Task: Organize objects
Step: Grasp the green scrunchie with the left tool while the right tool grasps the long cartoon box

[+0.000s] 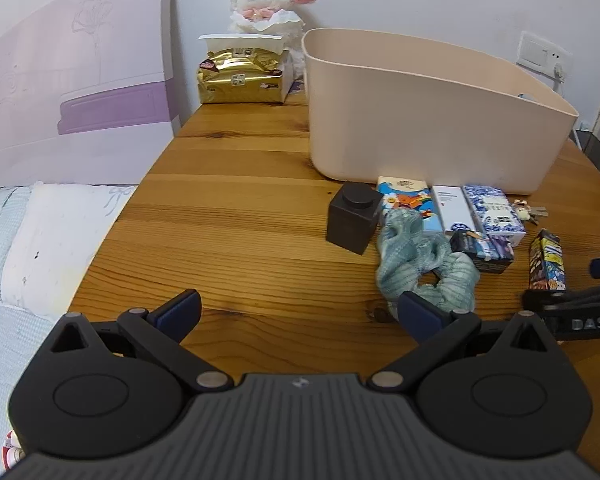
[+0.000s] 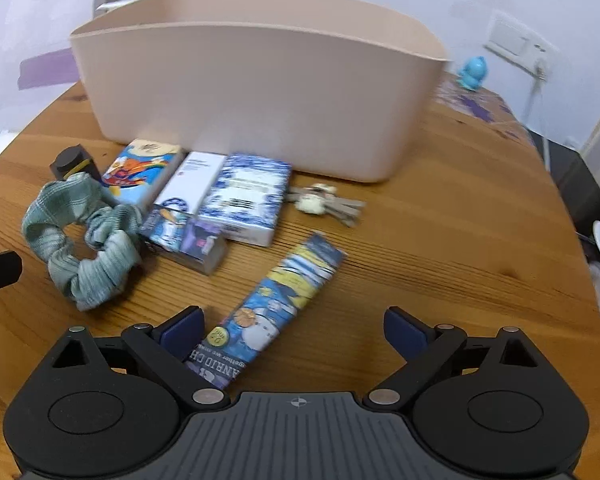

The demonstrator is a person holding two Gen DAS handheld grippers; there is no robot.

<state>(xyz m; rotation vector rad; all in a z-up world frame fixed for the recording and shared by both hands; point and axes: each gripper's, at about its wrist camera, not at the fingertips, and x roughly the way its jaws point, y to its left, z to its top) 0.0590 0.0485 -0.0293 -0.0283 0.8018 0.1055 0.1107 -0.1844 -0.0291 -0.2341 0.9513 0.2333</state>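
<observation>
A beige bin [image 1: 420, 112] [image 2: 260, 92] stands on the wooden table [image 1: 240, 220]. In front of it lie a dark square bottle [image 1: 354, 218] [image 2: 74, 162], a green scrunchie [image 1: 420, 264] [image 2: 84, 240], a cartoon tissue pack [image 1: 410, 204] [image 2: 142, 170], a white box [image 1: 454, 208] [image 2: 192, 180], a blue-patterned box [image 1: 494, 214] [image 2: 248, 196], a small dark pack [image 1: 482, 250] [image 2: 184, 240], keys with a charm [image 1: 526, 210] [image 2: 324, 200] and a long blue-yellow pack [image 1: 546, 262] [image 2: 268, 312]. My left gripper [image 1: 300, 312] is open, its right finger beside the scrunchie. My right gripper [image 2: 294, 328] is open around the long pack's near end.
A gold tissue pack [image 1: 242, 76] and a plush lamb [image 1: 268, 0] sit at the table's far left corner. A bed [image 1: 32, 240] lies left of the table. A blue figurine [image 2: 474, 72] stands right of the bin. A wall socket [image 1: 544, 54] is behind.
</observation>
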